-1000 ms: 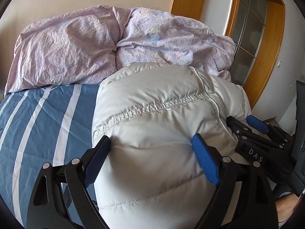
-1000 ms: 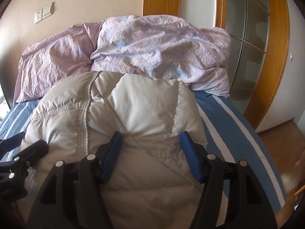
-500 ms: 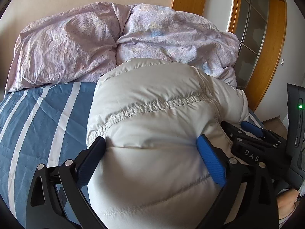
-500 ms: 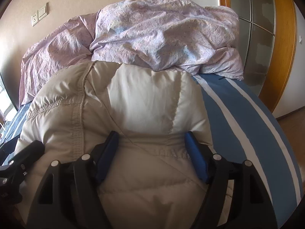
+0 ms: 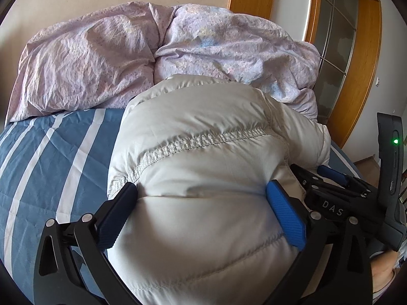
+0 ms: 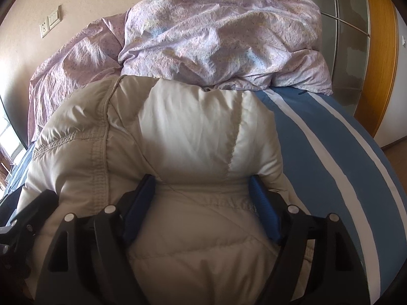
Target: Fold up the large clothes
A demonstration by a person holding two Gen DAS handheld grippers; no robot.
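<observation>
Each wide-open gripper point(image 5: 202, 209) point(image 6: 203, 203) straddles the puffy jacket point(image 5: 203, 157), which hides its lower edge.

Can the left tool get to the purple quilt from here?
Probably not yet. The left tool is open with the puffy jacket bulging between its fingers, and that jacket lies between it and the quilt at the bed's far end.

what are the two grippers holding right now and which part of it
Both press on the puffy jacket: the left gripper and right gripper each straddle its near folded bulk, fingers wide apart. Nothing is pinched shut.
</observation>
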